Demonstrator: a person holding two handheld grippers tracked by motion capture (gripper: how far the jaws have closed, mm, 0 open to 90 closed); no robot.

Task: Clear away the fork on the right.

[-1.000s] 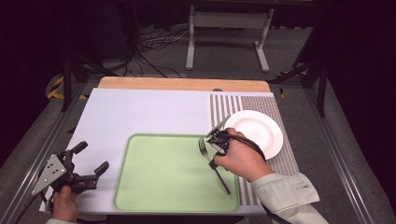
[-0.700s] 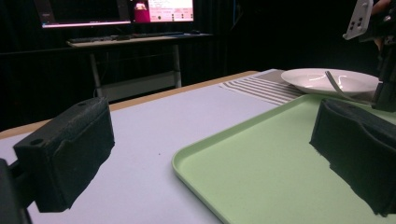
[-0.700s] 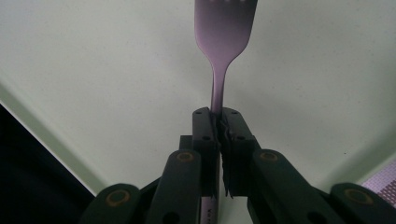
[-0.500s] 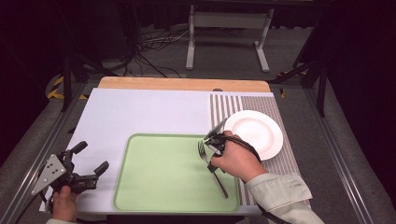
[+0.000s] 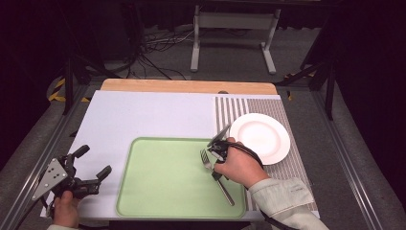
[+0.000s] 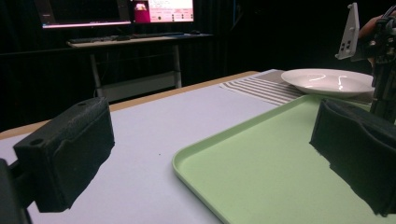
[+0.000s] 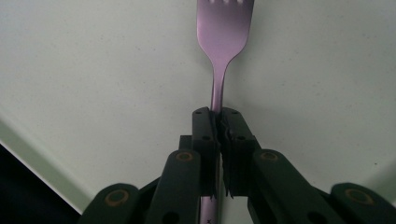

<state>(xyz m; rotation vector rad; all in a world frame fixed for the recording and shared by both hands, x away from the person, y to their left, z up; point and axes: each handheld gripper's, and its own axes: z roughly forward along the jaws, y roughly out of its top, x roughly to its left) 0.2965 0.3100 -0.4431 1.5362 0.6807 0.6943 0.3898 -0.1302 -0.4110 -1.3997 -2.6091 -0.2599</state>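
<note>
Right gripper (image 7: 218, 122): jaws clenched on the fork (image 7: 223, 42) at its neck, just below the tines. Tines stick out past the jaw tips; handle runs back between the jaws toward the hand. In the high view the fork (image 5: 224, 184) sits over the right part of the green tray (image 5: 163, 182), tines pointing away from the person, handle end low near the tray's right edge; can't tell whether it touches the tray. Right hand (image 5: 237, 165) wraps the gripper (image 5: 216, 149) at the tray's right edge.

Left gripper (image 5: 91, 163): jaws released, wide apart, nothing between them, just off the tray's left edge above the desk (image 5: 143, 115).

White plate (image 5: 261, 138) sits right of the tray on a striped mat (image 5: 282, 165), near the right gripper.
</note>
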